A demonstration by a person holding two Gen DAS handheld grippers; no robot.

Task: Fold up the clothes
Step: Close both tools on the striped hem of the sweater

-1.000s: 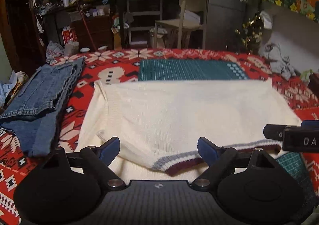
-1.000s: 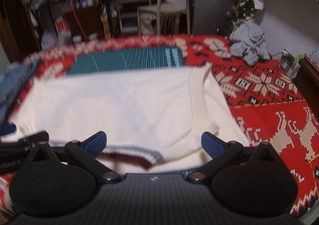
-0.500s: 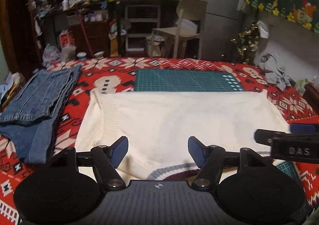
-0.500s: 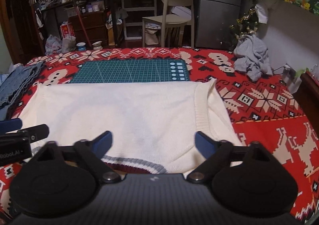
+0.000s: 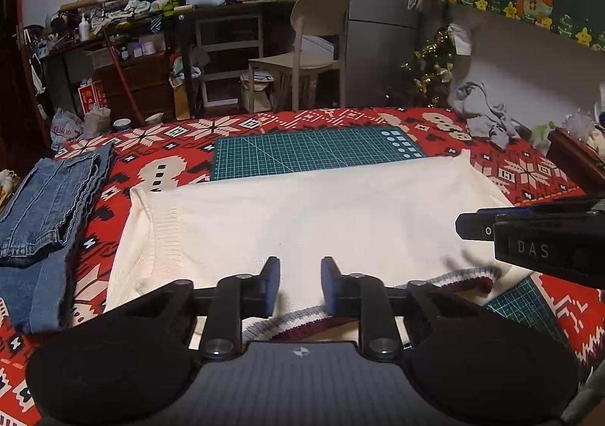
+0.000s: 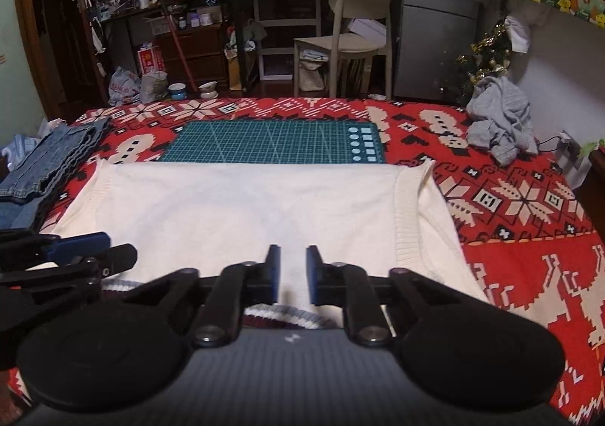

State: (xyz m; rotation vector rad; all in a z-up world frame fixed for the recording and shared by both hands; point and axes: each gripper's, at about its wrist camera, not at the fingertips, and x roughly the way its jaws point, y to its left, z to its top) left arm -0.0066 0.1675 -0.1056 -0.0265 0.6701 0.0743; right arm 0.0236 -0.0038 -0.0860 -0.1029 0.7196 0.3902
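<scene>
A cream knit sweater [image 5: 302, 214] lies flat on the red patterned cloth, its grey, white and maroon striped hem [image 5: 465, 276] along the near edge. My left gripper [image 5: 300, 274] is at the near edge; its jaws are closing, with a narrow gap left and cream knit pinched between the pads. My right gripper [image 6: 293, 263] is further right along the same edge of the sweater [image 6: 245, 206], also closing on knit just above the striped hem [image 6: 280, 312]. Each gripper shows from the side in the other's view.
Folded blue jeans [image 5: 49, 206] lie to the left of the sweater. A green cutting mat [image 5: 314, 152] pokes out beyond its far edge. A crumpled grey garment [image 6: 499, 116] sits at the far right. A chair [image 5: 302, 48] and cluttered desks stand behind the table.
Both grippers went from wide open to nearly shut around the sweater's near edge. The near edge has shifted and the striped hem is pulled flatter.
</scene>
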